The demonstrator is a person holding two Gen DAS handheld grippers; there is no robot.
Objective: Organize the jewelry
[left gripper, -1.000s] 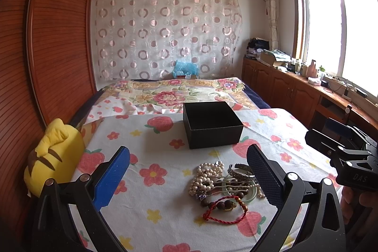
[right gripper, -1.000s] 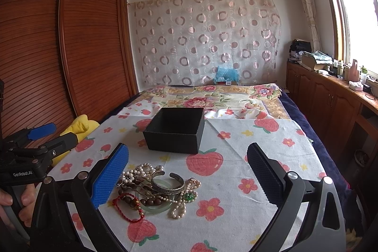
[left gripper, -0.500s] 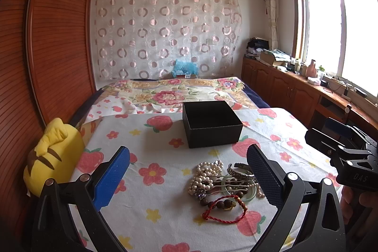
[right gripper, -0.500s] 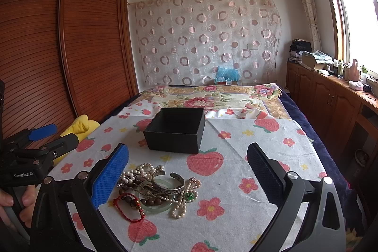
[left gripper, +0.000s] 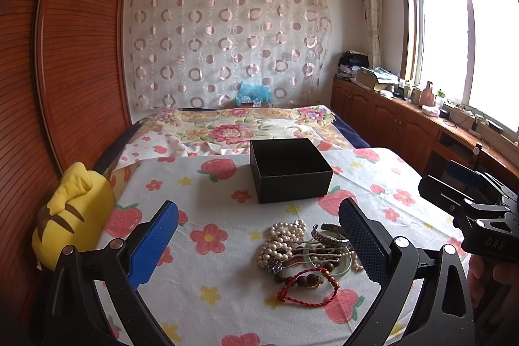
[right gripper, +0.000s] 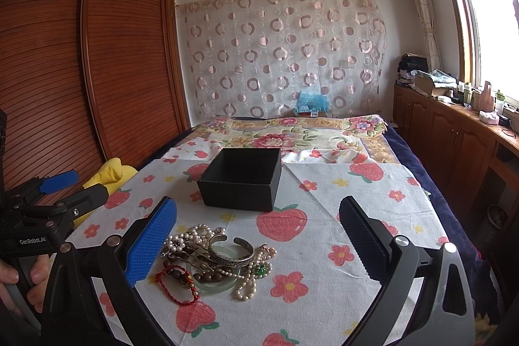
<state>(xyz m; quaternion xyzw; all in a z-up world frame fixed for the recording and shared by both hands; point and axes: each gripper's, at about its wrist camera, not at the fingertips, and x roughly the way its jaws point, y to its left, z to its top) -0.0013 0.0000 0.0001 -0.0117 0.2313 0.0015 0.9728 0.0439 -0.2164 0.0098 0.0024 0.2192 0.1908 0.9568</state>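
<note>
A pile of jewelry (left gripper: 305, 252) lies on a flowered cloth: pearl strands (left gripper: 282, 235), a silver cuff (left gripper: 329, 234), a pale green bangle (left gripper: 343, 268), dark wooden beads and a red cord bracelet (left gripper: 308, 287). The pile also shows in the right wrist view (right gripper: 217, 258). An open, empty black box (left gripper: 290, 169) stands just beyond it, also in the right wrist view (right gripper: 241, 179). My left gripper (left gripper: 259, 239) is open and empty, held above the near side of the pile. My right gripper (right gripper: 258, 239) is open and empty, to the right of the pile.
A yellow plush toy (left gripper: 68, 213) sits at the cloth's left edge by a wooden wardrobe (left gripper: 65, 54). A floral bedspread (left gripper: 240, 125) lies behind the box. Wooden cabinets (right gripper: 454, 138) with clutter run along the right under the window.
</note>
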